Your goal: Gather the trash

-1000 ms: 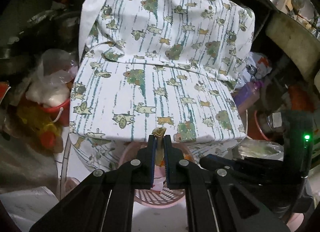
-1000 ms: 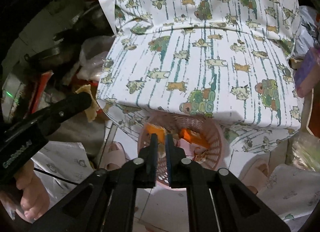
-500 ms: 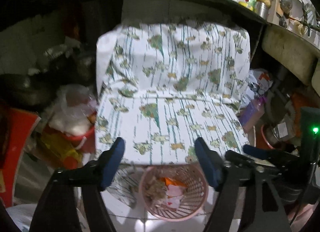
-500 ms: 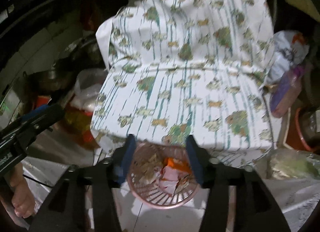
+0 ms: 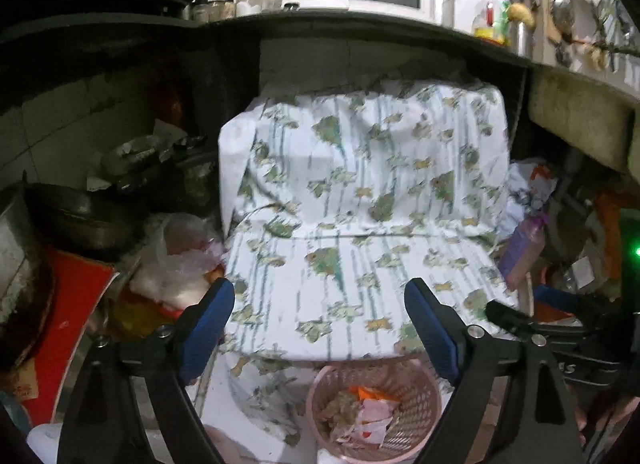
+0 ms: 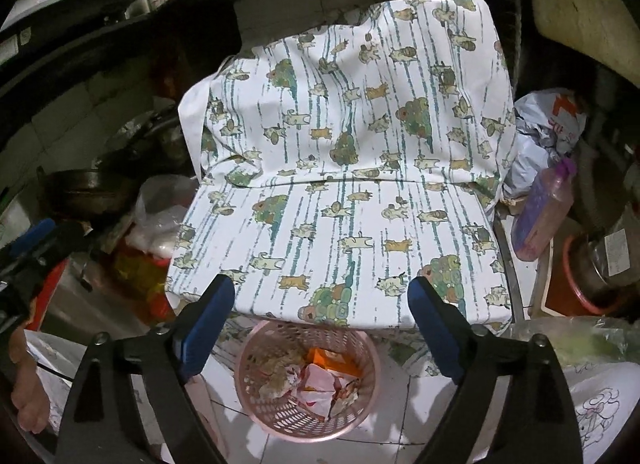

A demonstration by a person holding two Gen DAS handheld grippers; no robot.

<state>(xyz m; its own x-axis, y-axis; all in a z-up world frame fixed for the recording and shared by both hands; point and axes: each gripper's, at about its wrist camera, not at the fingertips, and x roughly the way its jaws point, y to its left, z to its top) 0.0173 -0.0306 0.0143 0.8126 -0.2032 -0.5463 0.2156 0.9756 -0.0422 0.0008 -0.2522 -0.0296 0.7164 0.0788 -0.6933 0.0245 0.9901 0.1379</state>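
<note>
A pink mesh waste basket (image 5: pixel 424 392) (image 6: pixel 256 412) stands on the white tiled floor in front of a cloth-covered seat. It holds crumpled paper, orange scraps and brownish waste (image 6: pixel 316 378). My left gripper (image 5: pixel 320 304) is open and empty, raised above and behind the basket. My right gripper (image 6: pixel 322 300) is open and empty, above the basket's far rim. The right gripper's arm shows at the right edge of the left wrist view (image 5: pixel 560 328). The left gripper's arm shows at the left edge of the right wrist view (image 6: pixel 36 248).
The seat wears a white cloth with animal print (image 5: pixel 360 223) (image 6: pixel 344 183). Pans and bagged goods (image 5: pixel 176 260) crowd the left. A purple bottle (image 6: pixel 544 211), bags and a red bucket (image 6: pixel 576 288) stand right. A dark counter (image 5: pixel 360 27) with bottles overhangs. A bare foot (image 6: pixel 28 380) is lower left.
Both grippers opened from shut and let go of their scraps, which now lie in the basket. Both have lifted up and back, so more of the counter shows.
</note>
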